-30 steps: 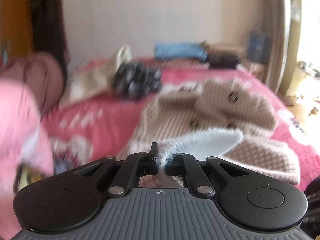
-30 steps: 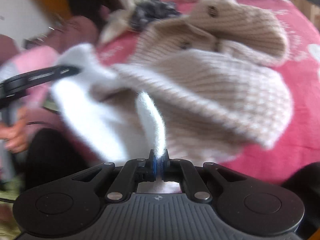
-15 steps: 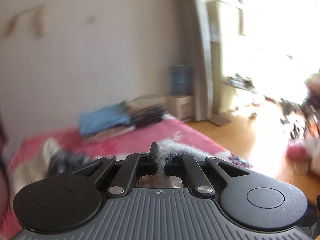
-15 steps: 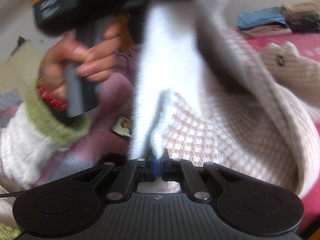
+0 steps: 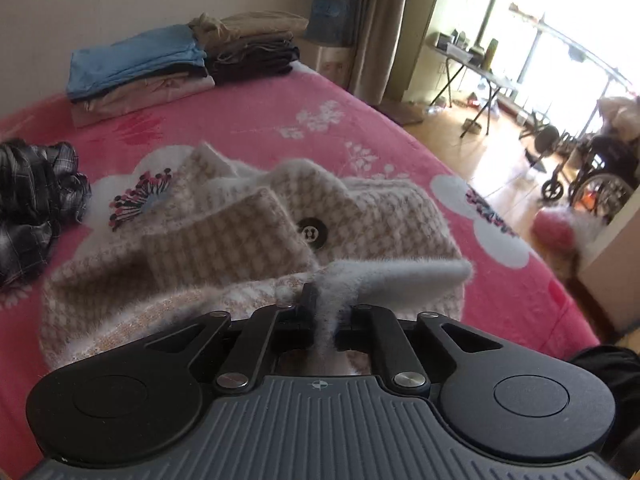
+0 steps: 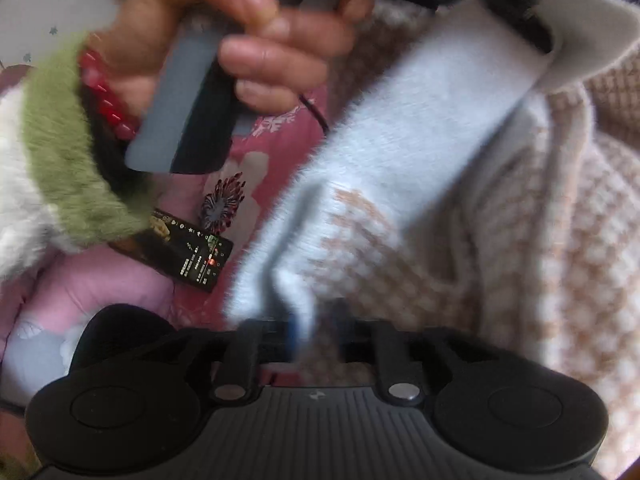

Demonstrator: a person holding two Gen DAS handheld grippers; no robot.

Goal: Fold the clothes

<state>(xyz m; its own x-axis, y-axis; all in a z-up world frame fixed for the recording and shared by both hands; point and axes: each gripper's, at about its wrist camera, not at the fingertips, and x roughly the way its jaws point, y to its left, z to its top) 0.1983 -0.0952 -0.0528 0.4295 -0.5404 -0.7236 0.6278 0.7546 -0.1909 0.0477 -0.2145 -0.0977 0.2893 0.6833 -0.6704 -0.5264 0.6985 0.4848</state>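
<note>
A beige and white checked knit cardigan (image 5: 248,240) with dark buttons lies bunched on the pink bed blanket (image 5: 248,120). Its pale fuzzy hem (image 5: 400,276) runs up between the fingers of my left gripper (image 5: 330,308), which still pinches it while the jaws start opening. In the right wrist view the same hem (image 6: 420,120) stretches from the left gripper at the top right down to my right gripper (image 6: 298,320). The right jaws are opening, spread apart with the hem's end loose between them. A hand (image 6: 240,40) in a green cuff holds the left gripper's handle.
Two stacks of folded clothes (image 5: 140,64) (image 5: 248,48) sit at the back of the bed. A dark plaid garment (image 5: 32,200) is crumpled at the left. A phone (image 6: 188,256) lies near the hem. Past the bed's right edge are wooden floor and a wheelchair (image 5: 592,176).
The left view swung from the wall and window down onto the cardigan on the bed. The right jaws went from pinched on the hem to spread apart. The left hand moved closer in the right view.
</note>
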